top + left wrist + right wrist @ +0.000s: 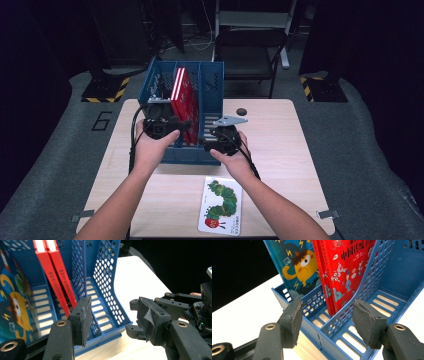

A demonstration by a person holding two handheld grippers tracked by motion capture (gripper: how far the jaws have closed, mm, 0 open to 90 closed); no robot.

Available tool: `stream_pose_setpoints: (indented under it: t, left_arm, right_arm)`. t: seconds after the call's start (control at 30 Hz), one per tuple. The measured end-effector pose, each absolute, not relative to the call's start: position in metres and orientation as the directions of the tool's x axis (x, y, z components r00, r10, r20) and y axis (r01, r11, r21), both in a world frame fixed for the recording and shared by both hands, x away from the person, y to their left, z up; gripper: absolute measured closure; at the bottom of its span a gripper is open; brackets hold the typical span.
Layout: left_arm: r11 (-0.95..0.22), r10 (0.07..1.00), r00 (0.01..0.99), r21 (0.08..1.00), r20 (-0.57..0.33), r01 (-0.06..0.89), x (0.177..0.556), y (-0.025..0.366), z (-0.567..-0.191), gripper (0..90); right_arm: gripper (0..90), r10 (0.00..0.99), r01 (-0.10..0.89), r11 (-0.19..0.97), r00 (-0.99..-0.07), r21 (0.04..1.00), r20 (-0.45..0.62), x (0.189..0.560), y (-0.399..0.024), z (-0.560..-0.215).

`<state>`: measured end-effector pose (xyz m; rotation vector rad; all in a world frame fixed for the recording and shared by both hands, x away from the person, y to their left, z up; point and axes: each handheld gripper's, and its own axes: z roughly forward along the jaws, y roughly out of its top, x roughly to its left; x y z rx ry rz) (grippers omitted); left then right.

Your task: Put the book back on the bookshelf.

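- At the front of the blue perforated plastic file rack (186,150), the left gripper (112,320) and right gripper (325,322) are both hovering spread, pinching nothing.
- Two thin red hardcover books (342,272) are leaning in the middle slot; they could be tipping if a jaw is catching the divider.
- Possibly a third, blue cartoon-cover book (297,267) is standing alongside; its top is being cut off.
- A caterpillar picture book (220,206) is lying flat on the pale wooden table (285,150).

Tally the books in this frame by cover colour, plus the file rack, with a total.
Red books: 2, upright in the rack's middle slot
Blue cartoon book: 1, in the slot beside them
White caterpillar book: 1, flat on the table
Blue file rack: 1
Total: 5
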<state>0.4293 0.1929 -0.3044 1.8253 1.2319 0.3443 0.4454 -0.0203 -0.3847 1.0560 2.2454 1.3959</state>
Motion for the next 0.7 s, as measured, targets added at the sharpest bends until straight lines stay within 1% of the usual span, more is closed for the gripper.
stream_pose_setpoints:
  t: [0.33, 0.5, 0.7]
  left_arm:
    - [-0.13, 0.82, 0.513, 0.79, -0.255, 0.6, 0.415, 0.197, -0.316, 42.5]
    - [-0.148, 0.811, 0.531, 0.793, -0.244, 0.591, 0.407, 0.199, -0.325, 41.6]
    - [-0.177, 0.801, 0.557, 0.801, -0.221, 0.572, 0.392, 0.199, -0.337, 42.8]
  right_arm:
    - [40.7, 0.703, 0.431, 0.267, -0.699, 0.862, 0.132, 0.429, -0.03, -0.389]
    - [40.6, 0.709, 0.433, 0.261, -0.693, 0.863, 0.133, 0.418, -0.038, -0.392]
    - [40.7, 0.706, 0.45, 0.245, -0.69, 0.859, 0.159, 0.405, -0.048, -0.395]
